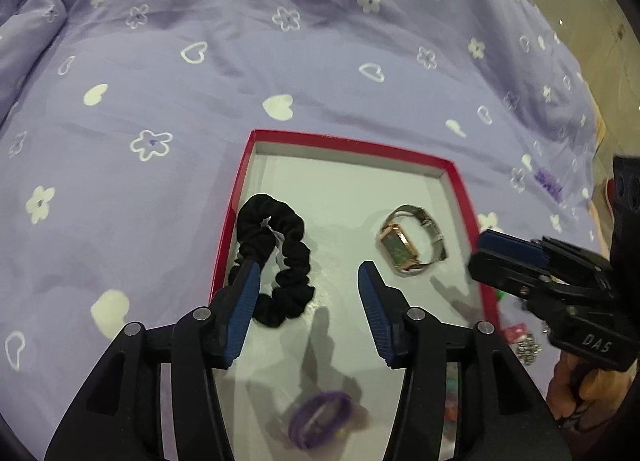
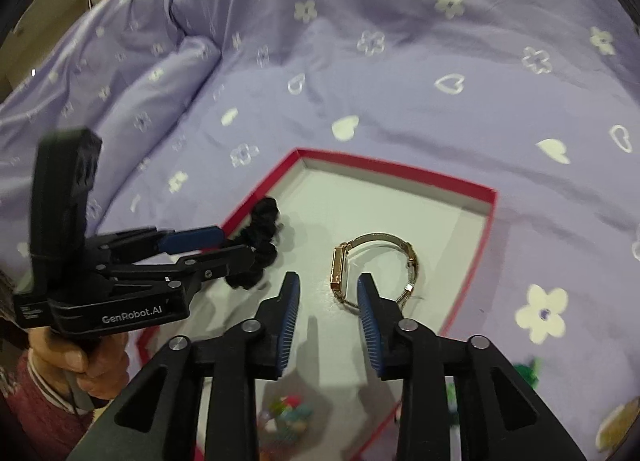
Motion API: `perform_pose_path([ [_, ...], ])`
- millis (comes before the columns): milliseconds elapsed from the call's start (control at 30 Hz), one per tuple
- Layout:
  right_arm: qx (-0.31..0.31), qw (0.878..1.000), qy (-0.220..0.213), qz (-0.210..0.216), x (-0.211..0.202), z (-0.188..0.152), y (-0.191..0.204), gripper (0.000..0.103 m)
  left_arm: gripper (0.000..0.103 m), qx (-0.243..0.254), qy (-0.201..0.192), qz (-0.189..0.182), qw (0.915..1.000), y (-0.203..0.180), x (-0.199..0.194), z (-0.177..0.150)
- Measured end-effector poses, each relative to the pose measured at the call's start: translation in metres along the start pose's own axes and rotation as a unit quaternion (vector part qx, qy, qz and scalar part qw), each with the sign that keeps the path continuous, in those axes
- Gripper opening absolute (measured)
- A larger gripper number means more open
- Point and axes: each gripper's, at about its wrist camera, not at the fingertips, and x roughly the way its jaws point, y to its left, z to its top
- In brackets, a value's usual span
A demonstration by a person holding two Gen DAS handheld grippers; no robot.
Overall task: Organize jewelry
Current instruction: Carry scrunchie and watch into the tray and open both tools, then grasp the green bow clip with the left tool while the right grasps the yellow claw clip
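Observation:
A shallow red-rimmed box [image 1: 352,146] with a white floor lies on the purple bedspread; it also shows in the right wrist view [image 2: 404,173]. Inside lie a black scrunchie [image 1: 288,253] [image 2: 262,237], a rose-gold watch [image 1: 412,241] [image 2: 372,269] and a purple hair tie [image 1: 320,417]. My left gripper [image 1: 308,273] is open and empty over the box, its left finger next to the scrunchie. My right gripper [image 2: 328,285] is open and empty just short of the watch. Each gripper shows in the other's view: the right [image 1: 508,253], the left [image 2: 208,245].
The bedspread [image 1: 240,81] has white hearts and flowers and rises in a fold at the left [image 2: 168,73]. Small colourful items [image 2: 288,413] lie at the box's near end. Green pieces [image 2: 528,373] and silver and red trinkets [image 1: 524,341] lie outside the box's right side.

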Motion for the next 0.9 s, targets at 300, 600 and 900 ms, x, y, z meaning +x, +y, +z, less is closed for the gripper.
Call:
perform_pose_path([
  [300, 0.054, 0.997, -0.045, -0.013, -0.067, -0.032, -0.024, 0.040, 0.052, 0.020, -0.023, -0.018, 0.9994, -0.043, -0.029, -0.010],
  [600, 0.103, 0.991, -0.072, -0.052, -0.121, -0.074, -0.061, 0.042, 0.053, 0.074, -0.013, -0.050, 0.9959, -0.104, -0.031, -0.023],
  [900, 0.157, 0.979, -0.085, -0.099, -0.163, -0.118, -0.109, 0.044, 0.053, 0.138, 0.010, -0.062, 0.9884, -0.156, -0.015, -0.032],
])
